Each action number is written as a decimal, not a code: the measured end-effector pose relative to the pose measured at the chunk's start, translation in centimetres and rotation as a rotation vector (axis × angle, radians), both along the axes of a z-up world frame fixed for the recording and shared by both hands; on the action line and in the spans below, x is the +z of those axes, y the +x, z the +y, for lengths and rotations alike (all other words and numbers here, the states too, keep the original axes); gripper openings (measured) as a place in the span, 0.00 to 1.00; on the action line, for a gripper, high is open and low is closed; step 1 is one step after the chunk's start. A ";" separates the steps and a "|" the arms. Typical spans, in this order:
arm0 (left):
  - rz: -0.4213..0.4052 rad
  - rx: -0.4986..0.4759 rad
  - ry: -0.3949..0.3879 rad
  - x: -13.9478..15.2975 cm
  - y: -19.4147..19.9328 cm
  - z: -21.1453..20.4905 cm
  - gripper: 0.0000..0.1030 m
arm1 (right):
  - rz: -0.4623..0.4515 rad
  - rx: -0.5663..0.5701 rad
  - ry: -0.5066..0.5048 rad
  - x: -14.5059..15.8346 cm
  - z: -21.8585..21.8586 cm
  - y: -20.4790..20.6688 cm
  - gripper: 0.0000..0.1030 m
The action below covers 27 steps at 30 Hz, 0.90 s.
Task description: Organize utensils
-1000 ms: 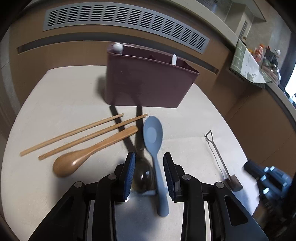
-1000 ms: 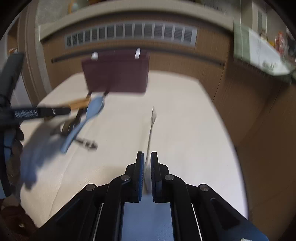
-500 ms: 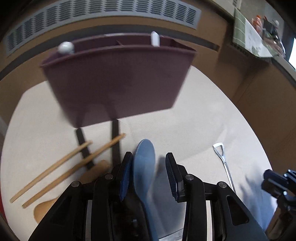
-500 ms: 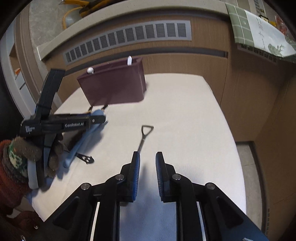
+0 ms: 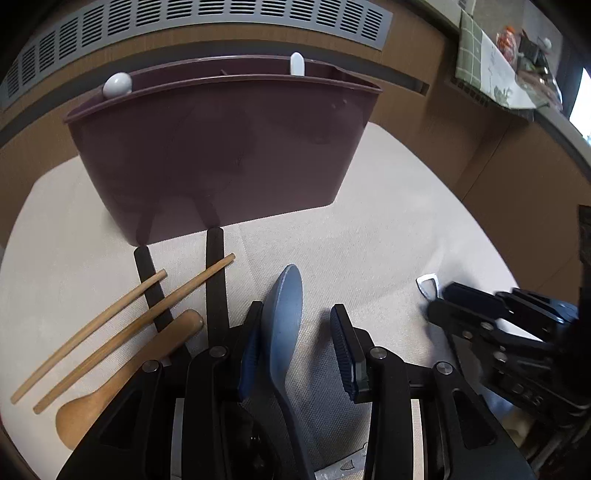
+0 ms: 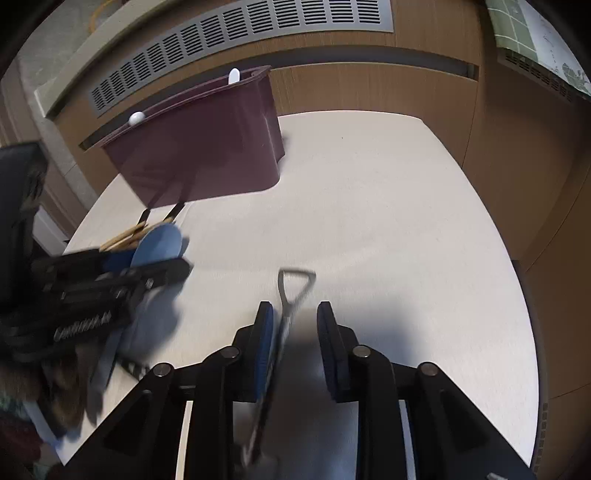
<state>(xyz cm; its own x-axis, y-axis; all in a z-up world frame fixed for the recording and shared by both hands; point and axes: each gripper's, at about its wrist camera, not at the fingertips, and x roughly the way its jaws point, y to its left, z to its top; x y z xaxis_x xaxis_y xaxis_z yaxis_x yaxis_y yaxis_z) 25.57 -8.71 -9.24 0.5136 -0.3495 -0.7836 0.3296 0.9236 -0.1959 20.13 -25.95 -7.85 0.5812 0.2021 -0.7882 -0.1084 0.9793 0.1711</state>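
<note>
A maroon utensil holder (image 5: 221, 147) stands at the back of the table with two white handle tips sticking out. In the left wrist view my left gripper (image 5: 295, 347) is open and straddles the bowl of a blue spoon (image 5: 284, 325). The spoon leans by the left pad, with a clear gap to the right pad. In the right wrist view my right gripper (image 6: 293, 339) has its jaws opening around a metal shovel-shaped spoon (image 6: 286, 306). The spoon's shaft runs close to the left pad, and neither pad presses on it.
Two wooden chopsticks (image 5: 110, 332) and a wooden spoon (image 5: 122, 376) lie left of the blue spoon, over two black handles (image 5: 216, 280). A wooden wall with a grey vent (image 5: 221, 18) rises behind the holder. The table's right edge (image 6: 517, 295) drops off.
My left gripper moved forward toward the holder and now has the blue spoon's bowl between its fingers. My right gripper went from shut to open and came down over the shovel spoon.
</note>
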 end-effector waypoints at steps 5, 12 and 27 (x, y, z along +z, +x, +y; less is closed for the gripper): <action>0.000 0.005 -0.019 0.0 0.0 0.0 0.37 | -0.028 0.026 -0.143 -0.1 2.4 1.5 0.23; 0.003 0.050 0.087 0.1 0.1 -2.0 0.37 | -0.095 -0.011 -0.125 1.4 0.5 -0.7 0.21; 0.024 0.100 -0.045 0.9 -0.1 1.7 0.07 | -0.145 -0.026 -0.102 2.5 -0.6 -2.5 0.21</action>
<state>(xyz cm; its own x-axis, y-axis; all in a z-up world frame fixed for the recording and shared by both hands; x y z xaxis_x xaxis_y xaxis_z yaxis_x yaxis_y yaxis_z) 25.43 -7.04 -8.35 0.5287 -0.3330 -0.7808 0.2310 0.9416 -0.2451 17.68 -26.54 -5.30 0.6940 0.1087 -0.7117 -0.0993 0.9935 0.0549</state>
